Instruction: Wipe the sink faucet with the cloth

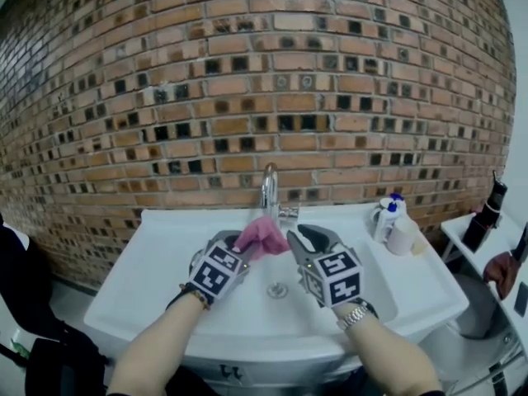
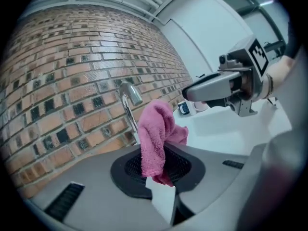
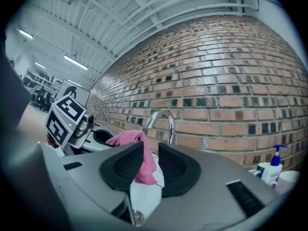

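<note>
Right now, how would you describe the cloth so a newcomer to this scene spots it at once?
Under the brick wall sits a white sink with a chrome faucet at its back. Just in front of that faucet, the left gripper pinches the cloth. It alone is pink and fuzzy among white and grey.

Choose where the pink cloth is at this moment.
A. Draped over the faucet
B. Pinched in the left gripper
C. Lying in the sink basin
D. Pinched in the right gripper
B: the left gripper is shut on the pink cloth, near the faucet; the right gripper has its jaws apart.
</note>
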Motion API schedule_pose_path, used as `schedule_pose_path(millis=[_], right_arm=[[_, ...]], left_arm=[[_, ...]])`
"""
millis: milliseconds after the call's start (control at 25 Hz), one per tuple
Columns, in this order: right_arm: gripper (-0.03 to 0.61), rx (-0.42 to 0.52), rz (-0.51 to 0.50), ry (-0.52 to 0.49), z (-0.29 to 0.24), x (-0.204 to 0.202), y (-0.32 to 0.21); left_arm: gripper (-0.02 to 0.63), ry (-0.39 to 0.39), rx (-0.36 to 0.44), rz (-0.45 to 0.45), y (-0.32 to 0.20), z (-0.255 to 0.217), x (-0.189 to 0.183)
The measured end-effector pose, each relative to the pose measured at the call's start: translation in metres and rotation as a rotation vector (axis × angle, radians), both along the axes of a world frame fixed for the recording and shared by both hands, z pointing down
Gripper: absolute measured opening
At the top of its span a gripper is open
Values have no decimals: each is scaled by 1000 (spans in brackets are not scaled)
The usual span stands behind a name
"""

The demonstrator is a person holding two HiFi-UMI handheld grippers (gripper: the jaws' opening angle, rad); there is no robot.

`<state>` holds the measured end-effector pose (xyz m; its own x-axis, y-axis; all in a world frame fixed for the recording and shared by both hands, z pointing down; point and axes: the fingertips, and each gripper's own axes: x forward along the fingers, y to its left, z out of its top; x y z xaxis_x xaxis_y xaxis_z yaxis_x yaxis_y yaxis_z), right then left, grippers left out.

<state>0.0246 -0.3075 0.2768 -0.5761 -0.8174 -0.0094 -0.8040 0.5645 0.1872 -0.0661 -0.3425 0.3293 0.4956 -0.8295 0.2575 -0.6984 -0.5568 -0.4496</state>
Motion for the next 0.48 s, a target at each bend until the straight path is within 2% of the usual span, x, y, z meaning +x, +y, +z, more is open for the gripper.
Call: schedule_pose_path(millis=[480], right_arm=[[95,31,11,-59,-4,-6,88]], left_arm=[[55,90,46,28,117,-27,-2]])
